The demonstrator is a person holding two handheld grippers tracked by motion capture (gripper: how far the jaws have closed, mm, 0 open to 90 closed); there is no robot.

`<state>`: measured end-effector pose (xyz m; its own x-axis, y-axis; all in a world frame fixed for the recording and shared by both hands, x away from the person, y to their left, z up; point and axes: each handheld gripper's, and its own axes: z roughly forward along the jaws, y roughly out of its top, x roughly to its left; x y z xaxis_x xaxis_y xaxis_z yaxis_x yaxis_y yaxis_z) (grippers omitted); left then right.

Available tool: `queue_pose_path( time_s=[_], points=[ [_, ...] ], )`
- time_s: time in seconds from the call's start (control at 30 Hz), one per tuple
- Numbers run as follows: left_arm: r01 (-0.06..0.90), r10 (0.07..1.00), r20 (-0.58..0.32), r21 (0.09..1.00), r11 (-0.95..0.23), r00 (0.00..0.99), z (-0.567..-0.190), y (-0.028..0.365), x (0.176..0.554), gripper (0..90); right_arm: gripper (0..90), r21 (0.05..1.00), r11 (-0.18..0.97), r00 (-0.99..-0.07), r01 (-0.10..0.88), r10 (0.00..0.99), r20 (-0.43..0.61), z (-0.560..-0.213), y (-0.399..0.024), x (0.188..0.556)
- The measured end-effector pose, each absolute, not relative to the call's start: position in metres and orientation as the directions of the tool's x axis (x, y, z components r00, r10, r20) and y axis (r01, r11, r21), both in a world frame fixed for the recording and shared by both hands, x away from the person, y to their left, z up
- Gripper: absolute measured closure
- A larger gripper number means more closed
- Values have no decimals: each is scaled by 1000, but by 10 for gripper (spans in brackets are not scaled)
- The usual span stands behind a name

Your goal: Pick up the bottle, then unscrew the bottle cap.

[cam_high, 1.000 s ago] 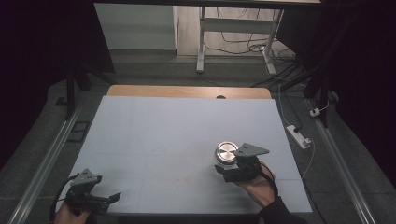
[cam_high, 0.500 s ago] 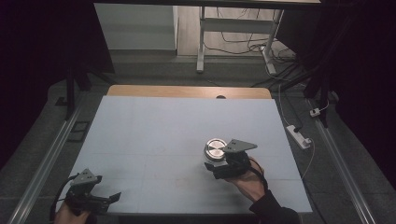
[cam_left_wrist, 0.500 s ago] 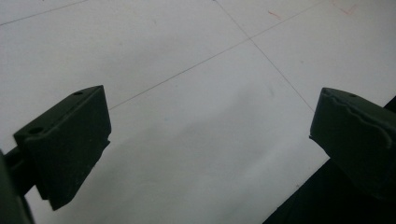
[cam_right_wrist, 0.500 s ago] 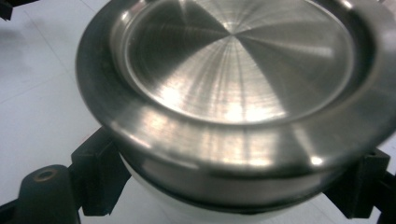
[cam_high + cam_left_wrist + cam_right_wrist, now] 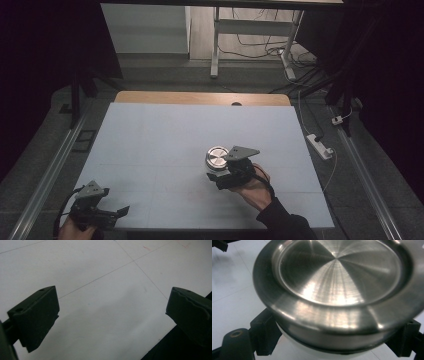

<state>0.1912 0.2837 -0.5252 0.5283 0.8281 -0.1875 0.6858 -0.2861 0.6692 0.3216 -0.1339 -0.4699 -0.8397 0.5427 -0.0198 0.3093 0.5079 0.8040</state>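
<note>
Steel, round and brushed, the lidded container (image 5: pixel 217 157) sits just ahead of the right gripper (image 5: pixel 216 175) in the high view; the left gripper (image 5: pixel 121 211) rests well apart from it.

Left gripper view: jaws spread wide over bare white table (image 5: pixel 105 290).

Right gripper view: both jaws pinch the container (image 5: pixel 337 290) below its rim.

White table sheet (image 5: pixel 165 135) (wood edge behind), power strip (image 5: pixel 320 146) on floor.

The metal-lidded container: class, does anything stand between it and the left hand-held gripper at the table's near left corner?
Nothing visible. The white table top lies bare between the metal-lidded container, gripped by the right hand-held gripper, and the open left hand-held gripper.
</note>
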Motion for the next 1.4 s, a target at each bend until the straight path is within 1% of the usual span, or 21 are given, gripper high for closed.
queue_pose_path(
  time_s=[0.63, 0.9, 1.03, 1.1, 1.4],
  points=[
    [687, 827, -187, 667, -290, 531, -525, 284, 192, 0, 151, 794, 543, -873, 274, 486, -31, -474, -101, 325],
    [684, 826, -184, 668, -293, 533, -525, 283, 191, 0, 151, 791, 555, -884, 260, 467, -37, -475, -93, 324],
    [680, 820, -196, 676, -284, 537, -524, 284, 191, 0, 151, 789, 558, -885, 257, 464, -40, -474, -93, 324],
    [672, 810, -217, 691, -267, 545, -523, 285, 191, 0, 151, 790, 558, -885, 255, 464, -42, -474, -93, 324],
    [634, 803, -203, 729, -258, 560, -517, 285, 192, 0, 151, 790, 560, -886, 251, 461, -45, -474, -92, 322]
  ],
)
